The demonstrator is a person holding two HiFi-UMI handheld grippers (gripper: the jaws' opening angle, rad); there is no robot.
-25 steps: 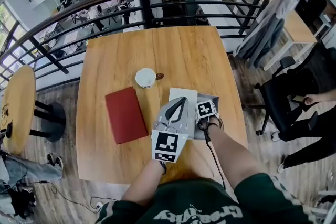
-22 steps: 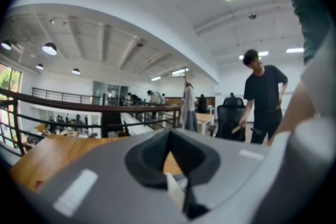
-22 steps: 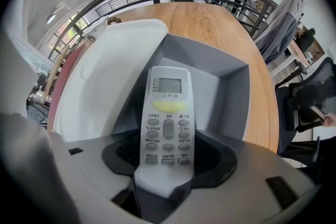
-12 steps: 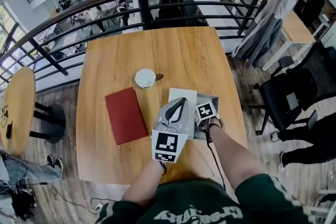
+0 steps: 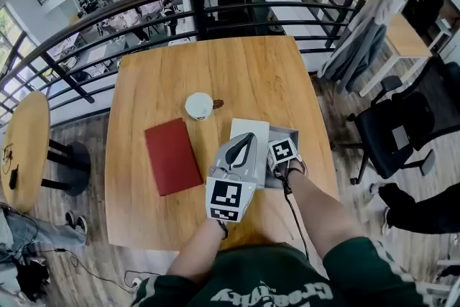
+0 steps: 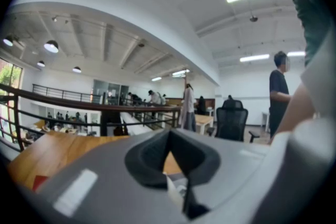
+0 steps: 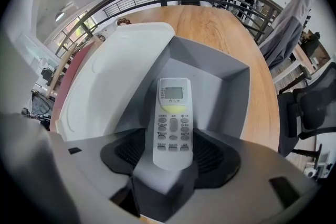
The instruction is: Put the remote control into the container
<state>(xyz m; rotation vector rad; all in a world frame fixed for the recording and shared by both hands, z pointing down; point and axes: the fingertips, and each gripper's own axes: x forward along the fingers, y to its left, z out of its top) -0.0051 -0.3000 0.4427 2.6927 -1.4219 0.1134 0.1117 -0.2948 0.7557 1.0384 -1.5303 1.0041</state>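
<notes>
Jaws of the right gripper (image 7: 173,155) stood wide apart, having just been opening, with the remote control (image 7: 173,118) lying loose between them and neither pad pressing it. The left gripper (image 6: 169,132) had its 2 jaws closed tip to tip on nothing. The right gripper pointed steeply down into the grey container (image 7: 227,86). The left gripper was held almost level just beside it, over the wooden table (image 5: 237,68). Only the right gripper view showed the remote, face up on the container's floor, its button end between the pads and its screen end beyond them. A white lid (image 7: 115,76) lay against the container's left side. Only the head view showed 1 red book (image 5: 172,156) and 1 white cup (image 5: 199,106) farther left.
</notes>
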